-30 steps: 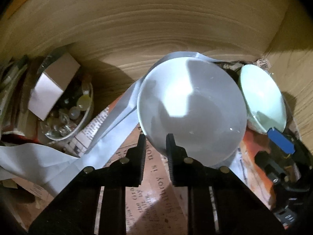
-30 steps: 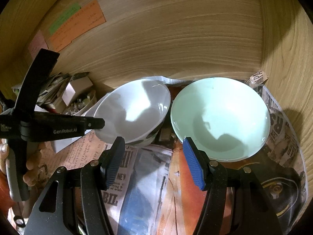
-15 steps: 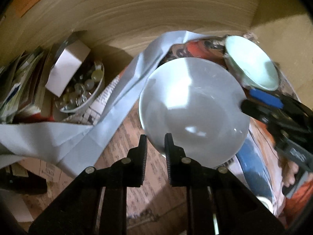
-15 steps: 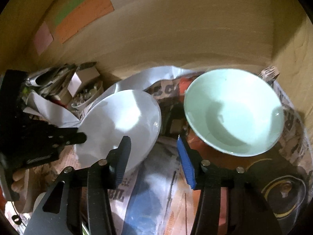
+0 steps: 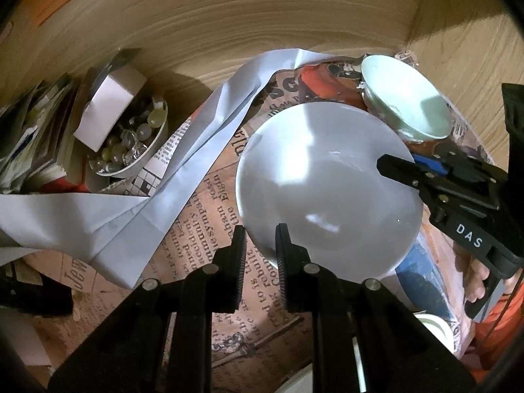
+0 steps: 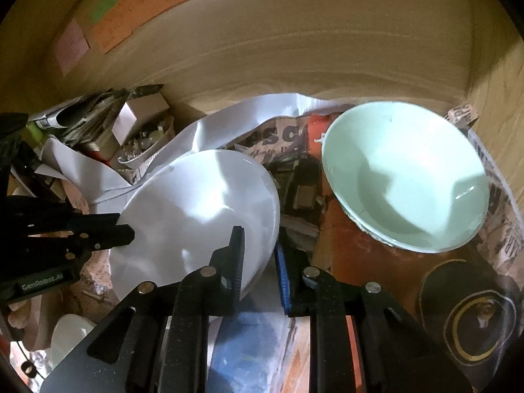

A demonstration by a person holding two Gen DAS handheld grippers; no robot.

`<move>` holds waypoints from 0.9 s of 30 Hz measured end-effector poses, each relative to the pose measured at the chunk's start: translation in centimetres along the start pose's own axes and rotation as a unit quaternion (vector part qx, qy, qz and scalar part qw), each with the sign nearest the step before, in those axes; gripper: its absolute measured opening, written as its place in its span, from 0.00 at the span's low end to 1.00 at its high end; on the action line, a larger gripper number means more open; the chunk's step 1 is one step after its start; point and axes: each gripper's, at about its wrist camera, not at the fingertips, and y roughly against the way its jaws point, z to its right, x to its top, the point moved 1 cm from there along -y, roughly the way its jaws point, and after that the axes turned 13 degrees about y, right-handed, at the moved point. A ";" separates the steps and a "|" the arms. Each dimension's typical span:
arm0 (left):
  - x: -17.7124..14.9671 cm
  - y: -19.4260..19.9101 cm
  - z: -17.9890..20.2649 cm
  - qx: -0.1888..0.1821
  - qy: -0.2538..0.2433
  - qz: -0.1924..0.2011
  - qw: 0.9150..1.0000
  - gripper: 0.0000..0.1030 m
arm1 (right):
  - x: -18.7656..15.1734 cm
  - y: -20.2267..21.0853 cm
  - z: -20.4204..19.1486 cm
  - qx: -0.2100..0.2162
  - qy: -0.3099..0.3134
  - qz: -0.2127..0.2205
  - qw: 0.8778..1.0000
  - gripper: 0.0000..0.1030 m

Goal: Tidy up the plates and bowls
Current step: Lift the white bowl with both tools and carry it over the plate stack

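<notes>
Gripping the near rim of the white bowl [image 5: 327, 190], my left gripper [image 5: 260, 252] had its jaws pinched on that edge, and the bowl sat tilted above the newspaper [image 5: 209, 216]. On its far side I had my right gripper [image 6: 259, 262] clamped on the opposite rim. Further right, the mint-green bowl [image 6: 406, 177] rested apart, beside the wooden wall [image 6: 294, 39].

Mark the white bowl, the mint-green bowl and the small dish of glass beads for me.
white bowl [image 5: 327, 190], left wrist view, inner floor of the bowl.
mint-green bowl [image 6: 406, 180], right wrist view, inside bottom of the bowl.
dish of glass beads [image 5: 131, 140], left wrist view, on the beads heaped inside.
</notes>
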 end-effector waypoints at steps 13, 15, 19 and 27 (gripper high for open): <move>-1.8 6.5 -2.3 -0.030 0.042 0.077 0.996 0.17 | 1.0 4.0 -2.7 -0.004 0.022 0.054 0.998 0.16; -2.2 7.5 -2.6 -0.032 0.044 0.089 0.995 0.17 | 1.0 4.5 -3.5 -0.004 0.027 0.060 0.998 0.16; -3.3 9.1 -3.1 -0.035 0.054 0.107 0.992 0.17 | 1.0 6.0 -5.0 -0.006 0.037 0.076 0.996 0.16; -5.3 11.8 -3.9 -0.037 0.071 0.137 0.987 0.17 | 1.1 7.9 -7.8 0.000 0.053 0.096 0.994 0.16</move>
